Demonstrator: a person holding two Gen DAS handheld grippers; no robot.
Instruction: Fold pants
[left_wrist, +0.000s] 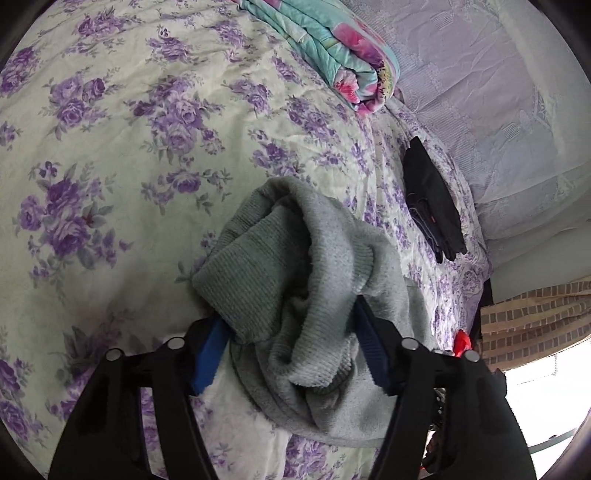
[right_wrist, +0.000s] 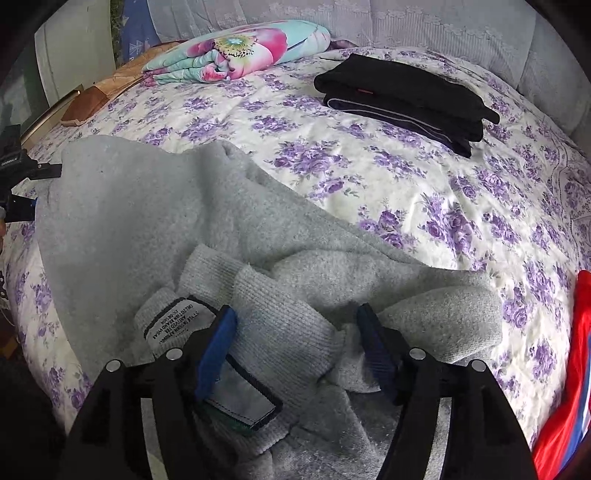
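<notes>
On the floral bedspread (right_wrist: 424, 177), the grey pants (right_wrist: 155, 221) lie bunched and inside out, fleece lining showing, nearer the viewer than the folded dark clothes (right_wrist: 402, 96) and well apart from them. The waistband with its sewn label (right_wrist: 173, 321) sits at the end farthest from that dark pile, right under the right gripper (right_wrist: 295, 343).

That right gripper points steeply down with its blue pads (right_wrist: 216, 350) spread; ribbed waistband lies between them, and although the left pad rests against the fabric, the cloth is not pinched, so the claw stands open around it. The left gripper (left_wrist: 288, 354) tilts down less steeply. A thick wad of ribbed cuff and fleece fills the gap between its pads (left_wrist: 208, 354), which touch the cloth on both sides, so it looks clamped on the pants. In the right wrist view it is a dark shape at the edge of the grey cloth, on the side away from the dark pile.

The step in hand looks like taking hold of both ends to spread the garment flat. To do it well, the right claw should close on a single layer of waistband edge, not the heaped middle, and the left would better hold one cuff than a bundle. Then both hands can draw apart, pulling the legs straight before any fold.
</notes>
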